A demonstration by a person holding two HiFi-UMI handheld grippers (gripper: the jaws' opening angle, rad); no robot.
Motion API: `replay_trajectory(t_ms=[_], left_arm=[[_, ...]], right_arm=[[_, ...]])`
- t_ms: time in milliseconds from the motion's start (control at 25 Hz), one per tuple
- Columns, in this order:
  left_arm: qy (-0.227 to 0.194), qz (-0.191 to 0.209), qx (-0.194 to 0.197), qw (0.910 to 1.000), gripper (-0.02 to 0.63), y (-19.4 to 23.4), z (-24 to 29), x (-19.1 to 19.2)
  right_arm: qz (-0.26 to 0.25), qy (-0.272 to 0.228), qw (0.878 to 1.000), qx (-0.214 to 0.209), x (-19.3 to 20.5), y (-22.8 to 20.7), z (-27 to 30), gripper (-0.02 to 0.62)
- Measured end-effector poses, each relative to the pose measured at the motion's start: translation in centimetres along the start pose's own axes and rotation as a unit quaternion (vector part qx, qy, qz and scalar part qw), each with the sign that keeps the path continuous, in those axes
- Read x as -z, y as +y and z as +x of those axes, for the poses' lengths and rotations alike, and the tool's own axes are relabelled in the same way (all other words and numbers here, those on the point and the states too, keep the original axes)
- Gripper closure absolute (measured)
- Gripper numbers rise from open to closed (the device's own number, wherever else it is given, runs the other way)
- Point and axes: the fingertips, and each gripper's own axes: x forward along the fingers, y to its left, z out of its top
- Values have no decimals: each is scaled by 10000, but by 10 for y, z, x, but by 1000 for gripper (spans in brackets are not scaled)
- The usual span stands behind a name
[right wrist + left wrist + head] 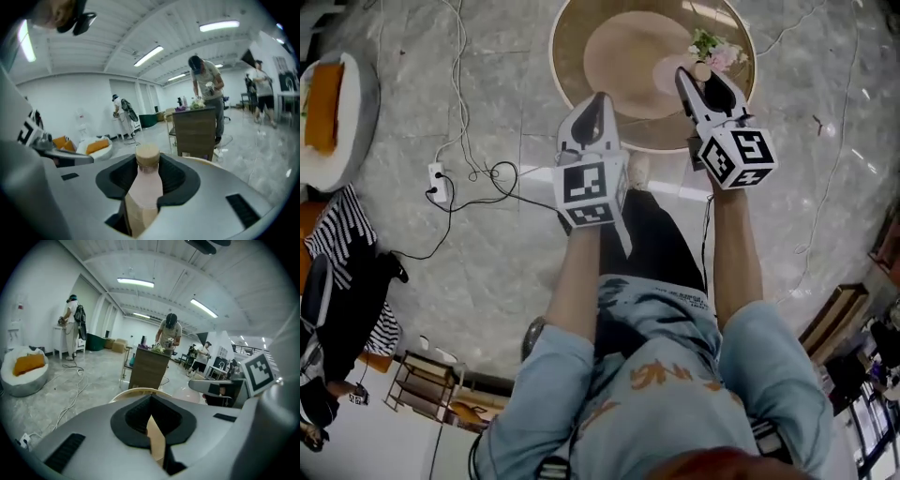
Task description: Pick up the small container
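Note:
The small container (144,187) is a pale pink bottle with a cork-coloured cap, standing upright between the jaws of my right gripper (147,161), which is shut on its body. In the head view its cap (701,71) shows at the tip of the right gripper (696,77), over the right side of the round wooden table (572,47). My left gripper (598,99) hovers over the table's near edge, to the left of the right one. Its jaws (151,401) meet at the tips with nothing between them; only tan tabletop shows through the slit.
A pinkish round mat (628,52) lies on the table, with a small bunch of flowers (712,45) just beyond the container. A power strip with cables (438,183) and a white beanbag with an orange cushion (333,108) lie to the left. People stand around a brown cabinet (147,369).

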Motion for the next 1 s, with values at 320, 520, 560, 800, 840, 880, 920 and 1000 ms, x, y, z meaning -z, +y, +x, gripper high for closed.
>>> replay_trajectory(t_ms=[320,520,560,800,840,880,920,1000], left_arm=[[-816,400,-121,9958,582,-62,-53,-124],[-1186,563,-103,9913,583,-101,-84,-172],[-1272,581,-82,9901,583,-107,-88,-180],[-1488,877,30,9850,583,-135,-103,-206],[-1519,936,60,9839,583,-138,-105,-211],[-1549,999,92,9828,583,-142,-108,-215],[-1579,1051,117,9818,583,-144,-109,-219],[-1629,1099,134,9804,583,-147,-113,-226]], right_arm=[[-979,-394,9944,41,-110,17,-95,443],[-789,-1085,9904,320,-184,11,-146,443],[-800,-1197,9890,349,-196,11,-152,443],[-931,-1467,9843,318,-225,17,-179,443],[-967,-1463,9840,307,-227,18,-181,443],[-996,-1457,9839,291,-229,20,-182,443],[-1006,-1464,9837,267,-230,22,-183,443],[-989,-1487,9837,213,-231,24,-186,443]])
